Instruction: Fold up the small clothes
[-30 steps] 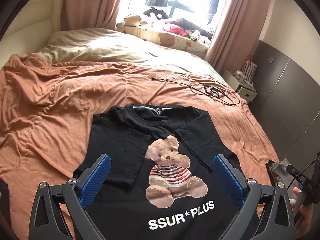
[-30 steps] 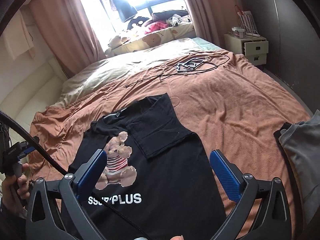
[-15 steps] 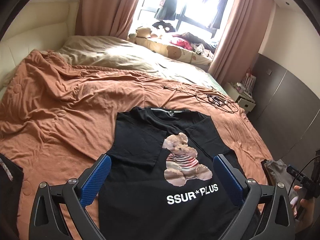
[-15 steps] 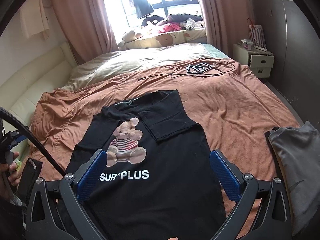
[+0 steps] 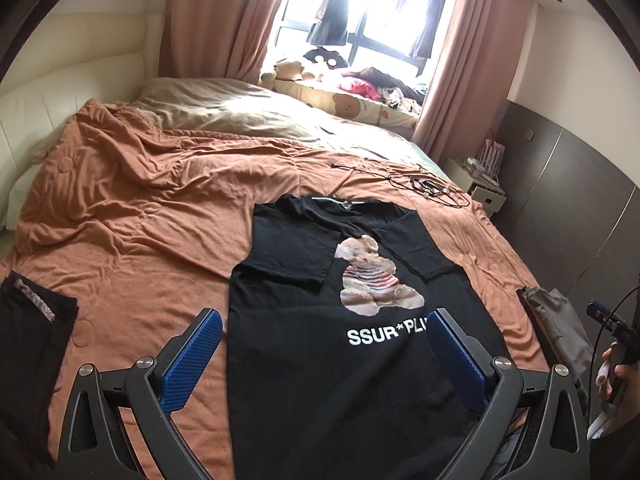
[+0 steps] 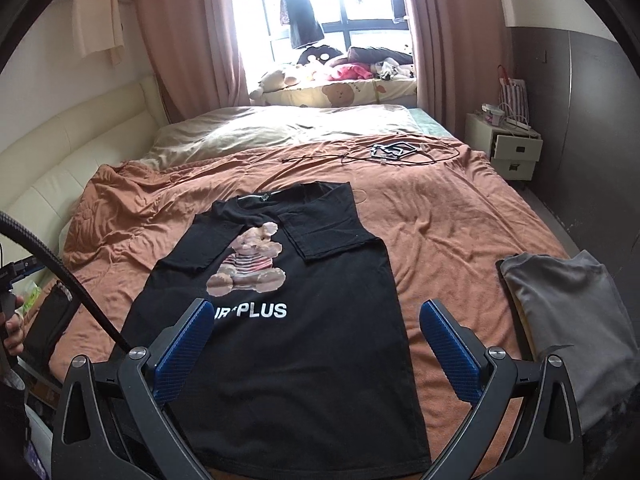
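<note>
Your black cotton T-shirt with the teddy-bear print and white lettering (image 5: 352, 320) lies face up and flat on the rumpled rust-orange bedspread (image 5: 140, 216), collar toward the window, both short sleeves already folded in over the chest. It looks light, limp and thin, so it will likely sag and slide out of shape if you lift it by one point. Judging by how it lies, the hem corners nearest you are the places to pinch, one per gripper, taking both layers of cloth so the bottom can be carried up toward the collar in one even fold.

Your left gripper (image 5: 324, 354) hovers above the lower part of the shirt, blue pads spread wide and holding nothing; your right gripper (image 6: 318, 344) does the same. A folded grey garment (image 6: 568, 312) lies just right of the shirt, and a dark folded item (image 5: 32, 328) sits off to the left.

Compared with a second ago, both cameras have pulled back and risen: the shirt looks smaller, more of its lower body and hem shows, and the dark item has come into the left view.
</note>
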`<state>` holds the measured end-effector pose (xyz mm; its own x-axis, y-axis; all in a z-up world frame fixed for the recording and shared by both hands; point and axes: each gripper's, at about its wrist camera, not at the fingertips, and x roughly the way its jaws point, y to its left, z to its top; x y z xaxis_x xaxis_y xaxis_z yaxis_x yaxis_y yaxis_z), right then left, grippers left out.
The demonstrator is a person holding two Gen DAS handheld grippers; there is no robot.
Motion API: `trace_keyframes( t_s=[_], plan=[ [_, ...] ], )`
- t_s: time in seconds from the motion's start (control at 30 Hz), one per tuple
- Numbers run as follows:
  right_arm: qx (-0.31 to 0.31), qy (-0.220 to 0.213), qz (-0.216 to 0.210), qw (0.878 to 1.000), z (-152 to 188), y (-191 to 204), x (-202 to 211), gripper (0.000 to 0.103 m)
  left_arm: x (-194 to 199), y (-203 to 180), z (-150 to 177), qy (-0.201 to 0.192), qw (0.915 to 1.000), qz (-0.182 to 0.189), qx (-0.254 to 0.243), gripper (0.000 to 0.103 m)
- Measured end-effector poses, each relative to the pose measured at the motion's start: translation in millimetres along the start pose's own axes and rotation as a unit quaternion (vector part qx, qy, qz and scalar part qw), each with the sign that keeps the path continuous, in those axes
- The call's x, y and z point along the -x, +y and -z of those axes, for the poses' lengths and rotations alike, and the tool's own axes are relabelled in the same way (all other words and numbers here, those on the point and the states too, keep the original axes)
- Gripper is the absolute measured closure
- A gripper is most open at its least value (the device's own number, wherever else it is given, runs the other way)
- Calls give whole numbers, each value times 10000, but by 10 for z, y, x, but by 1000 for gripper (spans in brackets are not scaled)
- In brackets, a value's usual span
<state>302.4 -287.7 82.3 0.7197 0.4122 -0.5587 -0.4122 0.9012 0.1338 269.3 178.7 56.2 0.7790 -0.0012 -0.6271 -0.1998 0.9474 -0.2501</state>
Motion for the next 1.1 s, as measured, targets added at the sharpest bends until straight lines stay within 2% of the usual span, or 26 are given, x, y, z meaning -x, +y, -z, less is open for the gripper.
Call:
trace_keyframes(
  t_s=[0.33, 0.67, 0.8, 1.1],
  plan=[
    [7, -293, 135, 9995, 481, 77, 633, 0, 543, -93, 572, -136, 9997, 26, -213, 0],
    [119, -389, 203, 9990, 942, 82, 1050, 0, 920, -75, 1168, -132, 9991, 157, -381, 0],
    [219, -379, 217, 9988, 1080, 84, 1141, 0, 1053, -3, 1393, -149, 9991, 161, -353, 0],
    [-110, -302, 128, 9994, 1389, -76, 1318, 0, 1312, 196, 1804, -236, 9994, 248, -65, 1]
  ],
)
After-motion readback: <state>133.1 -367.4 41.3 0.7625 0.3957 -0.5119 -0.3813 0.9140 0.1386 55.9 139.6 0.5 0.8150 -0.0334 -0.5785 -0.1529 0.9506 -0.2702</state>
